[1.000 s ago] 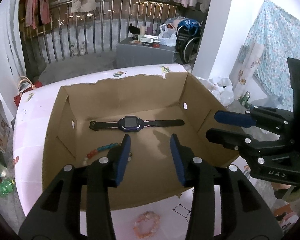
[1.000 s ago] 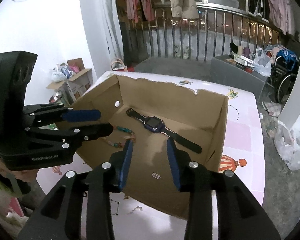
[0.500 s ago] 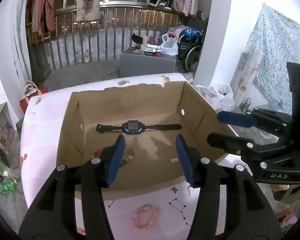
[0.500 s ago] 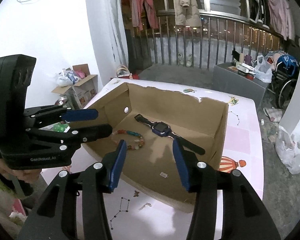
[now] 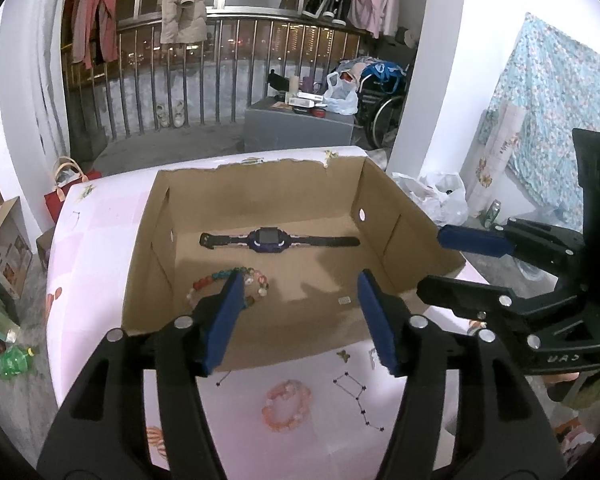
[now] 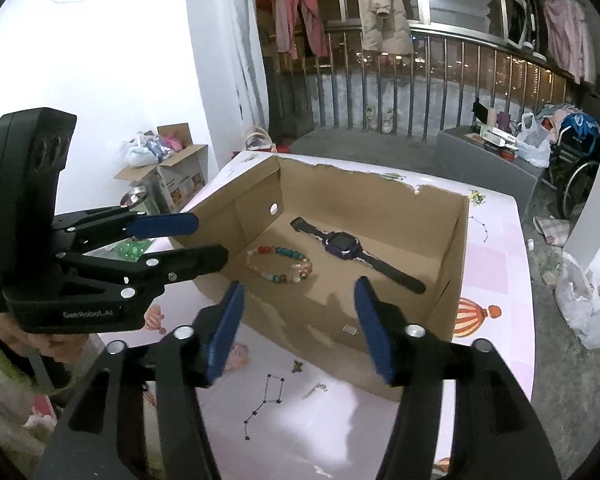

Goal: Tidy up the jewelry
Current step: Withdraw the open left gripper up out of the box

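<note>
Both jaws just opening and empty, the left gripper (image 5: 300, 316) and right gripper (image 6: 298, 324) are hanging spread before the box (image 5: 384, 216), the pink bracelet (image 5: 286, 404) below the left gripper likely awaiting pickup.

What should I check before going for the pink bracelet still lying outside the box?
1. Left hand-held gripper empty, jaws have just been opening: ok.
2. Right hand-held gripper empty, jaws likewise opening: ok.
3. Pink bracelet lies free on the tablecloth, in front of the cardboard box: ok.
4. Watch and multicoloured bracelet already inside box: ok.
5. Floor space left in box: ok.
6. More jewelry outside the box: cannot tell.
</note>
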`<state>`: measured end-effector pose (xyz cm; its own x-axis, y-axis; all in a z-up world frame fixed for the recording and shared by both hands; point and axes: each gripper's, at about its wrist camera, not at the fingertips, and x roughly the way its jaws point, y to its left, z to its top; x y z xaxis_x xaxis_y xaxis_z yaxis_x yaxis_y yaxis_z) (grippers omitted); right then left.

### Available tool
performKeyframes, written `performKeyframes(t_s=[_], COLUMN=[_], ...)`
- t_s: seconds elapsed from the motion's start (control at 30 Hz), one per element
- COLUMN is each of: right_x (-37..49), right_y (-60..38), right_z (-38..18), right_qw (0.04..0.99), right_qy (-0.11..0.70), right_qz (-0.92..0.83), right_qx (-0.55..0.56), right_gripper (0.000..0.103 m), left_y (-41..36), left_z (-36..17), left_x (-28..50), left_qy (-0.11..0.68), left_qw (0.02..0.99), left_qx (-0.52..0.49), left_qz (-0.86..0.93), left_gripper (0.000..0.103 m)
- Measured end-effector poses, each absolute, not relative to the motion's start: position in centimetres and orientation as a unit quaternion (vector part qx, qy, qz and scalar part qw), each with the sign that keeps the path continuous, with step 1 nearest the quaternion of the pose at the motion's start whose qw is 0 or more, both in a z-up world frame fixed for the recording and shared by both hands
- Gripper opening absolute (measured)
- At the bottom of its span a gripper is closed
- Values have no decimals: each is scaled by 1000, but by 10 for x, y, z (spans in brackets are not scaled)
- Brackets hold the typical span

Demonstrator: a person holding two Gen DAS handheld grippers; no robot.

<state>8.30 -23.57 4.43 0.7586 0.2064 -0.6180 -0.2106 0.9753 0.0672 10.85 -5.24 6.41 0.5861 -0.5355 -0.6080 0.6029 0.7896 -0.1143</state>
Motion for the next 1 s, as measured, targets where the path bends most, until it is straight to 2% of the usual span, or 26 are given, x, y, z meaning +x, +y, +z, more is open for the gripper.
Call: performKeyframes(t_s=[0.17, 0.53, 1.0], right_x=[76, 64, 58], right_y=[-228, -220, -218], right_z=[40, 24, 6], right_qw=[934, 926, 917], right_qy=[337, 360, 384], right_qz=[116, 116, 109], right_qx=[-6, 6, 21], right_gripper=[64, 65, 65], left_y=[-45, -35, -31], left_z=[59, 46, 21], left_x=[101, 81, 75], left_qy=[327, 326, 346], left_qw=[888, 886, 880], left_qx=[50, 57, 58], left_qz=[-318, -324, -319], left_gripper=[59, 75, 81])
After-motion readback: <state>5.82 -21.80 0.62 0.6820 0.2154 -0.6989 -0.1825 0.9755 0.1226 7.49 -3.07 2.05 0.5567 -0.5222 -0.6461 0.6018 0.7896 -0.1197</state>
